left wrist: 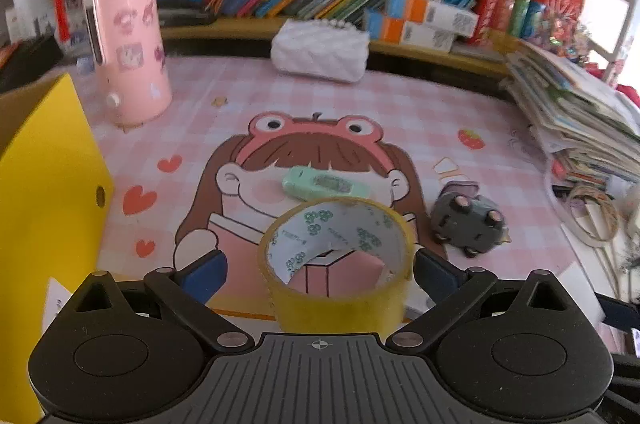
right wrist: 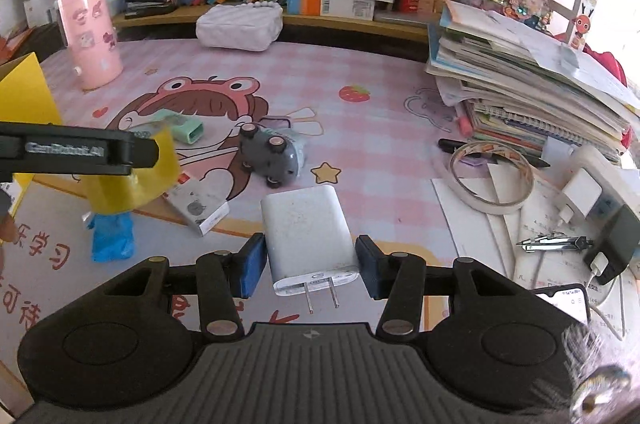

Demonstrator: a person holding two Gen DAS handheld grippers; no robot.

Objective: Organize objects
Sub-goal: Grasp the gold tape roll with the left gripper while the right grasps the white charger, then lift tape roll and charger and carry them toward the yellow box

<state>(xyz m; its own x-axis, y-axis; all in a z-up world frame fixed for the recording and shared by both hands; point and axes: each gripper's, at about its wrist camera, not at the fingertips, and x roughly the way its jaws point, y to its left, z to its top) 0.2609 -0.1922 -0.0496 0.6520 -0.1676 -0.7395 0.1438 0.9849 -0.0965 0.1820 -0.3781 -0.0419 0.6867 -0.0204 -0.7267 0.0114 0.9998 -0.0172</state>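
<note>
In the left wrist view my left gripper has its blue pads spread wide around a yellow tape roll, with a gap on the left side. I cannot tell whether the roll is gripped or resting. In the right wrist view the roll hangs above the mat under the left gripper's black finger. My right gripper holds a white charger plug between its blue pads, prongs toward the camera. A mint green case and a grey toy car lie on the pink mat.
A yellow box stands at the left. A pink cylinder and a white quilted pouch sit at the back. A stack of books, a white tape ring, a power strip and a phone crowd the right.
</note>
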